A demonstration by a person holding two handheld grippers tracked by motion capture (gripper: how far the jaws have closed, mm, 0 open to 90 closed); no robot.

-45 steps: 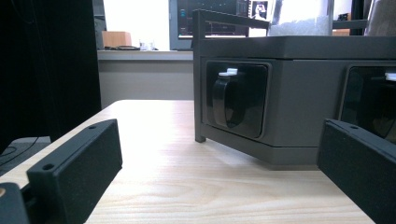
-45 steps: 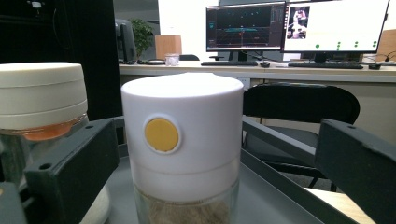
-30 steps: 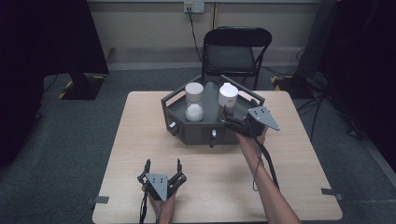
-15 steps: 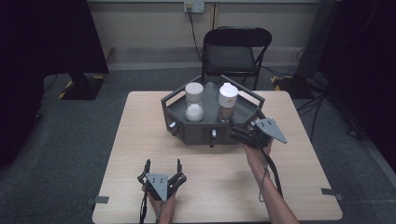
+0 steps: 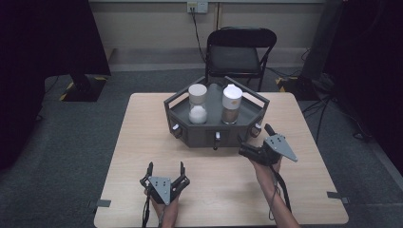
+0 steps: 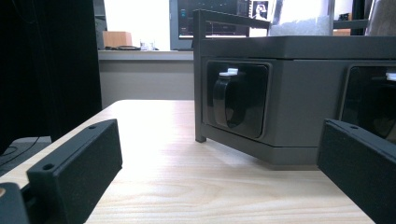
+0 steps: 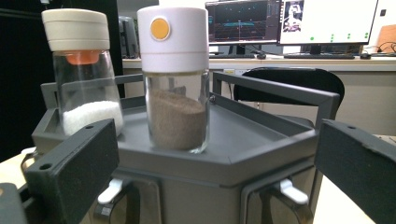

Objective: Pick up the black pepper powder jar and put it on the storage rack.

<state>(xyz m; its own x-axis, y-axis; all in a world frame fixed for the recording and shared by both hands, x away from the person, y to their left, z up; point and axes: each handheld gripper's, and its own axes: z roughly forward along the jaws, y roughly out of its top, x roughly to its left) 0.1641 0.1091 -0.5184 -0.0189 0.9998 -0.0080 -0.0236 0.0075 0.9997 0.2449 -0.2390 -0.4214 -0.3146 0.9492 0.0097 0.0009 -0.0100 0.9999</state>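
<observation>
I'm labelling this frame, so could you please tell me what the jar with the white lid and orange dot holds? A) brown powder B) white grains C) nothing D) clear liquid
A: in the right gripper view the jar with the orange dot is partly filled with brown powder, while the white grains sit in the other jar beside it on the grey tray.
</observation>
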